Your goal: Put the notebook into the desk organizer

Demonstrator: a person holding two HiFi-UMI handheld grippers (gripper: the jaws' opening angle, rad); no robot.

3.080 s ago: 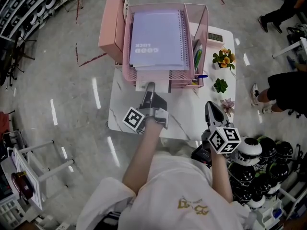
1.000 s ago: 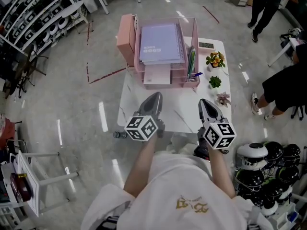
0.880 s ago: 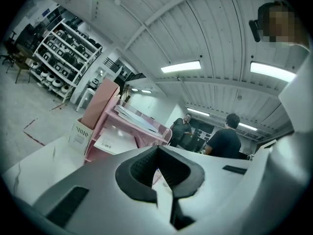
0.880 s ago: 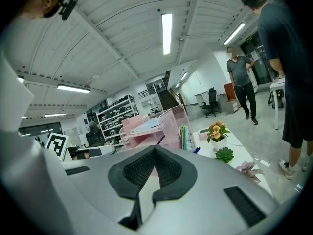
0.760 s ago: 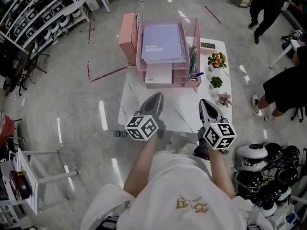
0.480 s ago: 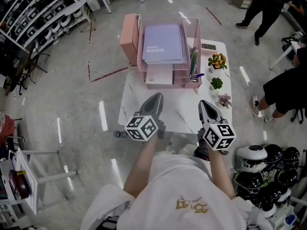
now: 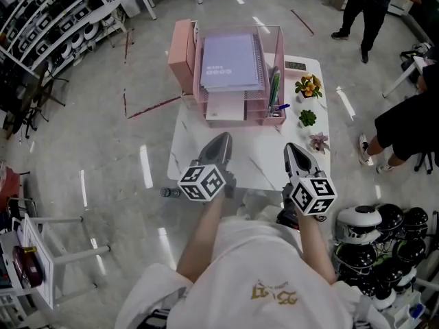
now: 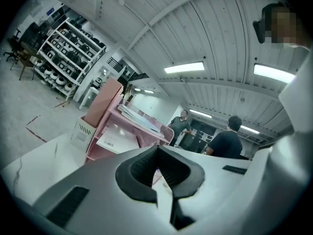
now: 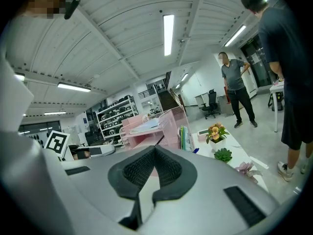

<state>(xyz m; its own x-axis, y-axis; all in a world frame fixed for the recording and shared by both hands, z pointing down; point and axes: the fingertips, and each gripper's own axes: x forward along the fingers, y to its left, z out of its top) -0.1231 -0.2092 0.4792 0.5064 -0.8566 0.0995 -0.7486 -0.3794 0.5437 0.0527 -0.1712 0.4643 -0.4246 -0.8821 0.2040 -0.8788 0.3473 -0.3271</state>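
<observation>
The lavender spiral notebook (image 7: pixel 230 62) lies flat on the top tier of the pink desk organizer (image 7: pixel 199 74) at the far end of the white table (image 7: pixel 188 149). Both grippers hover over the table's near edge, well short of the organizer. My left gripper (image 7: pixel 221 138) is shut with nothing in it, its jaws pressed together in the left gripper view (image 8: pixel 157 156). My right gripper (image 7: pixel 293 147) is likewise shut and empty (image 9: pixel 155 156). From the left gripper view the organizer (image 8: pixel 115 119) stands ahead to the left; from the right gripper view the organizer (image 9: pixel 164 126) is straight ahead.
A sheet of paper (image 7: pixel 226 106) sits in the organizer's lower tray, pens (image 7: pixel 275 88) in its side slot. Three small potted plants (image 7: pixel 308 86) and a small clock (image 7: pixel 295 65) line the table's right side. Helmets (image 7: pixel 374 228) crowd the floor at right; people (image 7: pixel 405 125) stand nearby.
About three seconds ago the left gripper reached up to the organizer's front; it has since drawn back to the near table edge. Over the last second neither gripper moves.
</observation>
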